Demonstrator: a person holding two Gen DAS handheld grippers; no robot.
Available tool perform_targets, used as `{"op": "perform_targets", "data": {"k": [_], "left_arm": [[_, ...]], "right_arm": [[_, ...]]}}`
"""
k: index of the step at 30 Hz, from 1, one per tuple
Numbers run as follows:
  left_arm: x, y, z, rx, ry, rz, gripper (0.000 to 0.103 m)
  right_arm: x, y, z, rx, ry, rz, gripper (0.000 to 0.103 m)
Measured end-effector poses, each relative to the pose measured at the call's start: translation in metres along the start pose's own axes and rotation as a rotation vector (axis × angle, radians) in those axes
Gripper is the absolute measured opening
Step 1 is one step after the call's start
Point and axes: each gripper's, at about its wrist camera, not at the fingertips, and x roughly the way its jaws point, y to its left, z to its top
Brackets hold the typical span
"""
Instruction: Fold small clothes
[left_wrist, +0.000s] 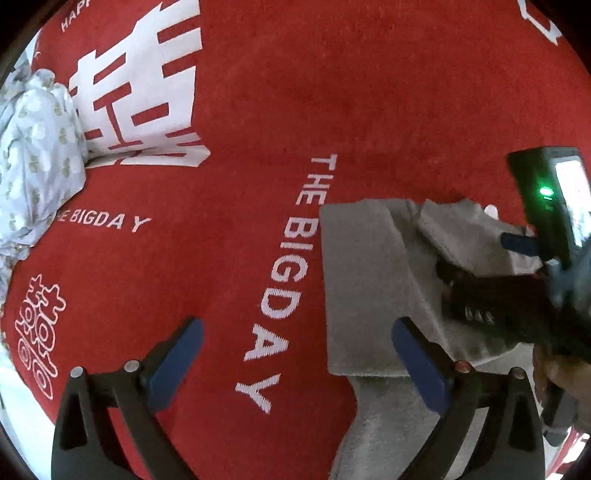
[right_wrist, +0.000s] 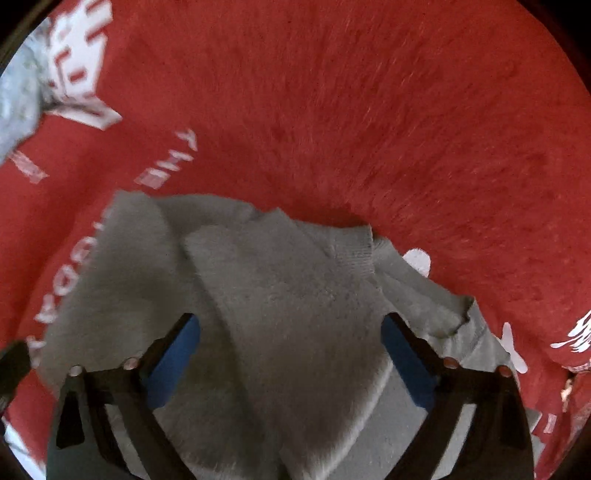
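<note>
A small grey knitted garment (left_wrist: 362, 288) lies partly folded on the red mat (left_wrist: 369, 92), with a sleeve laid across its body. In the right wrist view the grey garment (right_wrist: 295, 288) fills the lower middle, its ribbed cuff (right_wrist: 354, 251) pointing up. My right gripper (right_wrist: 290, 321) hovers over it, open, with the cloth below the blue pads and not pinched. My left gripper (left_wrist: 297, 328) is open over the mat at the garment's left edge, its right finger above the cloth. The right tool's black body (left_wrist: 498, 306) reaches over the garment from the right.
A crumpled pale blue patterned garment (left_wrist: 37, 147) lies at the mat's left edge, also in the right wrist view (right_wrist: 18, 103). White lettering (left_wrist: 291, 258) runs across the mat beside the grey garment. A hand (left_wrist: 554, 369) grips the right tool.
</note>
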Motion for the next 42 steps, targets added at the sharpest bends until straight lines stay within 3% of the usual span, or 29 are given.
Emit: {"op": "perform_targets", "data": {"k": [1, 2, 3, 4, 6, 10, 15, 17, 18, 19, 20, 21, 22, 24, 26, 27, 30, 34, 37, 38, 39, 40, 41, 42], "left_arm": [[0.002, -0.001, 0.000, 0.001, 0.004, 0.016, 0.102], [0.003, -0.001, 0.001, 0.003, 0.007, 0.026, 0.102], [0.005, 0.000, 0.004, 0.002, 0.013, 0.039, 0.102], [0.008, 0.002, 0.006, -0.010, 0.018, 0.044, 0.102], [0.014, 0.009, 0.011, -0.055, 0.044, 0.006, 0.102], [0.021, 0.021, 0.022, -0.091, 0.050, -0.026, 0.102], [0.032, 0.027, 0.031, -0.071, 0.047, -0.061, 0.102], [0.043, 0.029, 0.035, -0.068, 0.084, -0.077, 0.102], [0.046, 0.029, 0.036, -0.068, 0.094, -0.088, 0.102], [0.048, 0.029, 0.037, -0.067, 0.100, -0.083, 0.102], [0.050, 0.029, 0.036, -0.061, 0.097, -0.069, 0.102], [0.050, 0.028, 0.036, -0.053, 0.096, -0.061, 0.102], [0.050, 0.026, 0.034, -0.045, 0.099, -0.060, 0.102], [0.050, 0.023, 0.032, -0.030, 0.108, -0.050, 0.102], [0.050, 0.021, 0.031, -0.023, 0.111, -0.040, 0.102], [0.050, 0.021, 0.030, -0.023, 0.109, -0.043, 0.102], [0.052, 0.019, 0.032, -0.020, 0.112, -0.065, 0.102], [0.068, 0.007, 0.030, 0.022, 0.188, -0.121, 0.102], [0.079, -0.004, 0.028, 0.048, 0.234, -0.144, 0.102], [0.083, -0.007, 0.029, 0.045, 0.247, -0.157, 0.097], [0.087, -0.010, 0.032, 0.036, 0.260, -0.184, 0.070], [0.088, -0.012, 0.035, 0.027, 0.267, -0.220, 0.056], [0.084, -0.015, 0.041, 0.019, 0.249, -0.242, 0.018], [0.081, -0.018, 0.047, 0.031, 0.247, -0.235, 0.008]], "right_arm": [[0.006, -0.002, 0.001, 0.011, 0.018, 0.012, 0.057], [0.005, -0.010, 0.003, 0.056, 0.009, 0.083, 0.040], [0.002, -0.015, 0.003, 0.080, 0.002, 0.092, 0.010], [-0.005, -0.023, 0.003, 0.110, -0.016, 0.086, 0.011], [-0.024, -0.046, -0.003, 0.205, -0.084, 0.158, 0.011], [-0.058, -0.116, -0.046, 0.471, -0.181, 0.259, 0.011], [-0.033, -0.197, -0.125, 0.846, -0.091, 0.351, 0.011], [-0.020, -0.216, -0.157, 0.973, -0.054, 0.390, 0.015], [-0.012, -0.224, -0.174, 1.042, -0.034, 0.441, 0.019], [-0.009, -0.227, -0.182, 1.082, -0.022, 0.466, 0.032], [-0.007, -0.230, -0.191, 1.124, -0.039, 0.514, 0.037], [-0.009, -0.231, -0.194, 1.143, -0.059, 0.544, 0.049], [-0.010, -0.231, -0.195, 1.153, -0.070, 0.557, 0.053], [-0.010, -0.231, -0.189, 1.144, -0.052, 0.524, 0.051], [-0.013, -0.233, -0.181, 1.107, -0.019, 0.468, 0.009], [-0.016, -0.234, -0.177, 1.088, -0.026, 0.449, 0.008], [-0.028, -0.227, -0.163, 1.018, -0.053, 0.418, 0.008], [-0.017, -0.233, -0.179, 0.969, 0.028, 0.346, 0.019], [-0.019, -0.237, -0.197, 1.052, -0.002, 0.411, 0.030], [-0.020, -0.237, -0.199, 1.059, -0.007, 0.424, 0.032], [-0.020, -0.235, -0.199, 1.052, -0.010, 0.426, 0.033], [-0.021, -0.234, -0.197, 1.042, -0.008, 0.418, 0.033], [-0.021, -0.233, -0.195, 1.034, -0.004, 0.412, 0.033], [-0.021, -0.232, -0.191, 1.029, 0.000, 0.410, 0.031]]}}
